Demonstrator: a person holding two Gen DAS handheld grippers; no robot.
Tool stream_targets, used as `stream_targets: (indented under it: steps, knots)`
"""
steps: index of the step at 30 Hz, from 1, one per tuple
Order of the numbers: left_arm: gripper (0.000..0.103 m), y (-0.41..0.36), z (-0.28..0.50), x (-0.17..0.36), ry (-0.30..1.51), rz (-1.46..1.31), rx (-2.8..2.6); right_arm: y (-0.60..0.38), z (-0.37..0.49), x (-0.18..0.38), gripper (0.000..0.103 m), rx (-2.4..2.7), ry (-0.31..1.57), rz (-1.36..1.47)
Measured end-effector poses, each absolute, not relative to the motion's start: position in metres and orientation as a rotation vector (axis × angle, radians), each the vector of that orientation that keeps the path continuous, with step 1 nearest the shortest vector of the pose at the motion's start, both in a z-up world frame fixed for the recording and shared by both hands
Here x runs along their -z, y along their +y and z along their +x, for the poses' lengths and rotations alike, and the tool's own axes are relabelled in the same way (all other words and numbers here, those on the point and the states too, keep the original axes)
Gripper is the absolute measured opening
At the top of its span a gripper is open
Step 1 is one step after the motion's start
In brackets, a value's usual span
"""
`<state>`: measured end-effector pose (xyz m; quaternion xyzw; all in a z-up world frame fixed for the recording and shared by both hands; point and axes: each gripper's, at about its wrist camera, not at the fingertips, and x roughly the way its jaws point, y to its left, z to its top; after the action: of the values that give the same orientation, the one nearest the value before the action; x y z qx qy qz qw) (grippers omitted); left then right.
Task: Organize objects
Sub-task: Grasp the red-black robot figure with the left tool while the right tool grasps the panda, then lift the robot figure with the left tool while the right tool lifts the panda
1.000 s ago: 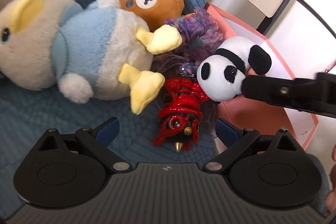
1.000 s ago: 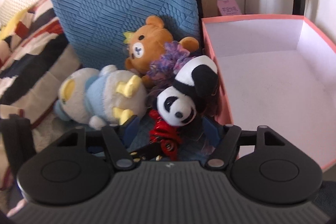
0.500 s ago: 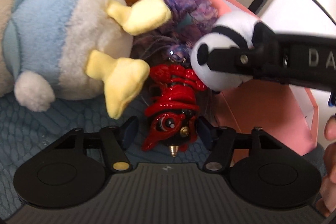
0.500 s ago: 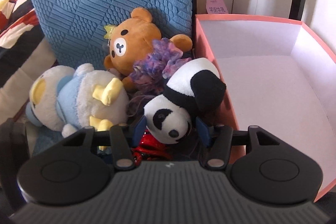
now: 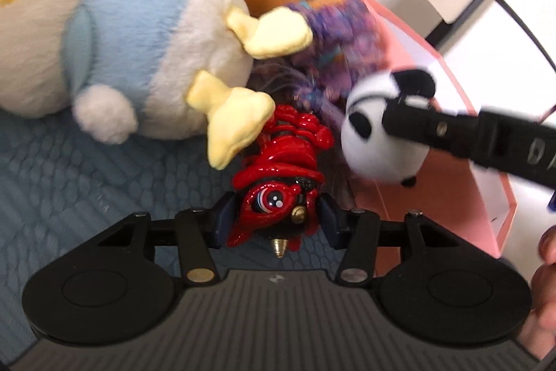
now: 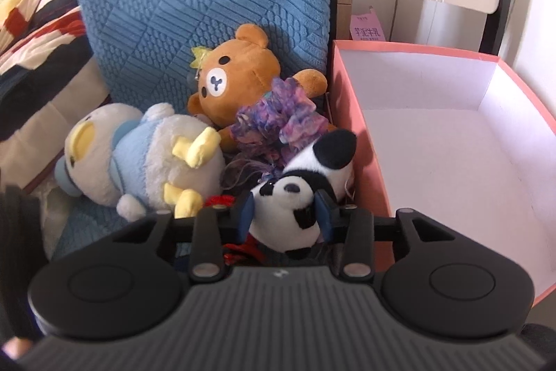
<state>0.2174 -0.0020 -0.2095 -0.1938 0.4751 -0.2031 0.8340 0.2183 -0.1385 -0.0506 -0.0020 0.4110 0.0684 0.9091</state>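
Blue cushion: right gripper pinches panda, left gripper clamps red toy; lift both straight, drop into pink box.

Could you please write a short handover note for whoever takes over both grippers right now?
Left gripper: closed around the head of the red toy figure, which lies on the blue cushion.
Right gripper: clamped on the panda plush, right beside the outer wall of the pink box.
Penguin plush, brown bear and purple fluffy toy lie untouched in the pile against the cushion.
Done: both grasps made; nothing visible in the box.
Left: probably drop the panda and red figure into the box, then the other three.
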Motion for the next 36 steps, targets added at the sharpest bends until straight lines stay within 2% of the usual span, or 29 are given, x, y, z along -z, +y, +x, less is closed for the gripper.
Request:
stream_targets:
  steps: [12, 21, 28, 36]
  knots:
    - [0.057, 0.024, 0.172, 0.172, 0.956, -0.422, 0.318, -0.136, 0.179, 0.038, 0.038, -0.241, 0.820, -0.047]
    - [0.057, 0.063, 0.129, 0.157, 1.010, -0.455, 0.153, -0.129, 0.153, 0.063, 0.037, -0.335, 0.877, -0.040]
    - [0.057, 0.067, 0.134, 0.163, 1.030, -0.472, 0.110, -0.122, 0.127, 0.081, 0.035, -0.357, 0.895, -0.044]
    - [0.058, 0.070, 0.145, 0.159, 0.972, -0.496, 0.090, -0.125, 0.100, 0.098, 0.034, -0.311, 0.976, 0.022]
